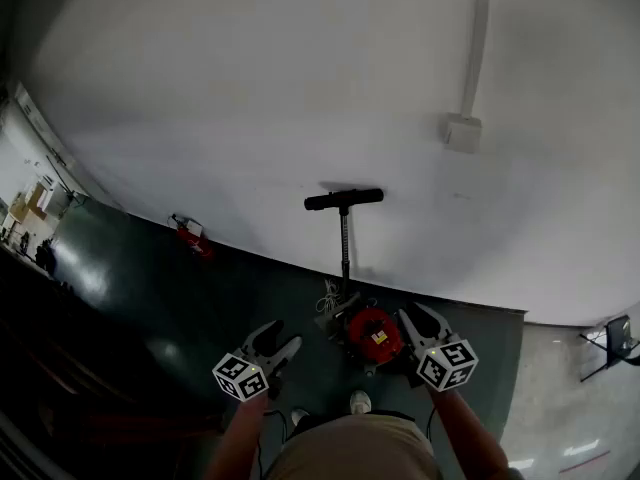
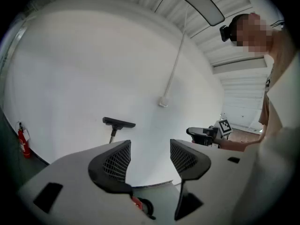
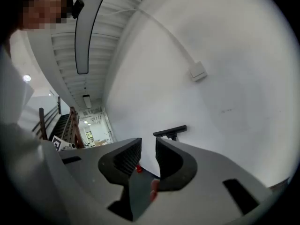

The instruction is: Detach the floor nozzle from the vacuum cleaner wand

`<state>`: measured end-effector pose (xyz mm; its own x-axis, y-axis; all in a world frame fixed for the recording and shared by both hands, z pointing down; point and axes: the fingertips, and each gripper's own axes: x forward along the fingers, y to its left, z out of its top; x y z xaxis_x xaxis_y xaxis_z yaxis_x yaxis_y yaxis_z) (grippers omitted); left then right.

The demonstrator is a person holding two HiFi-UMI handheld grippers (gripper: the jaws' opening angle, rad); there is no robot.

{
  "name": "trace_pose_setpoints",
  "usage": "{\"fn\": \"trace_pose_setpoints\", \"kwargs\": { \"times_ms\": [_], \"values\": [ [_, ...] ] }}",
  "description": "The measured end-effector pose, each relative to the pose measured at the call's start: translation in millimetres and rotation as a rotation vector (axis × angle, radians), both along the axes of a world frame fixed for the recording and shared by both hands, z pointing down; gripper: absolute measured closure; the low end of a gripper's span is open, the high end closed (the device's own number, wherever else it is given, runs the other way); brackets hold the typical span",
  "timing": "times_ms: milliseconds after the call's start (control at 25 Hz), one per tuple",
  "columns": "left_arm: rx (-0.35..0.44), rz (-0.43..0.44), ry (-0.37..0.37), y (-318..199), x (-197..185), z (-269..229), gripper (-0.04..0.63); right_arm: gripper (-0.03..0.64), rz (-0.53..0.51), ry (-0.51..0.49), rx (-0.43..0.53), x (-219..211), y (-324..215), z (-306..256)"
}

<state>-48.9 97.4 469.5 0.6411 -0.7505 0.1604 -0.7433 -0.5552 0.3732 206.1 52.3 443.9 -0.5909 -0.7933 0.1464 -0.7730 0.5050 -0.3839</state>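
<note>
Head view, floor nozzle (image 1: 344, 199) topping the upright wand (image 1: 345, 248) against the far wall (image 1: 250, 88), red vacuum cleaner body (image 1: 373, 334) near, left gripper (image 1: 282, 334) jaws wide apart, empty, right gripper (image 1: 420, 315) jaws almost together, holding nothing, just right of the body.

Left gripper (image 1: 278, 339): light grey moulded body, dark jaws, mesh-textured pads (image 2: 117, 161). Rectangular slot (image 2: 48, 197) was cut in grey body. Right gripper (image 1: 416, 314): same build, ribbed dark pads (image 3: 124, 159). Each carried white cube with black square markers: left cube (image 1: 240, 376), right cube (image 1: 447, 364). Person wore light beige top (image 1: 350, 450), forearms uncovered, pale shoe (image 1: 360, 402).
</note>
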Motion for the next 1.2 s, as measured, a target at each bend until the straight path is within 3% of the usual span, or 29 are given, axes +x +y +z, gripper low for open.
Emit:
{"fn": "trace_pose_setpoints", "kwargs": {
  "times_ms": [360, 560, 680, 840, 1080, 1200],
  "values": [
    [-0.001, -0.017, -0.018, 5.0, -18.0, 3.0, 0.322, 0.523, 0.026, -0.024, -0.004, -0.1, 7.6, 4.5],
    [-0.009, -0.014, -0.020, 6.3, -28.5, 4.9, 0.322, 0.522, -0.001, -0.146, -0.039, -8.9, 13.3, 0.9],
    [-0.019, -0.028, -0.010, 7.1, -43.6, 8.6, 0.322, 0.520, -0.014, -0.157, -0.057, -21.3, 12.9, 4.9],
    [-0.047, -0.039, 0.002, 8.5, -73.7, 18.8, 0.322, 0.520, 0.012, -0.141, -0.140, -42.0, 4.7, 29.3],
    [-0.076, -0.006, 0.015, -2.7, -146.2, 37.7, 0.322, 0.495, 0.161, -0.117, -0.345, -100.3, -22.2, 70.3],
    [-0.077, 0.016, 0.034, -18.1, -182.5, 39.7, 0.322, 0.495, 0.173, -0.124, -0.351, -143.7, -29.4, 63.2]
  ]
}}
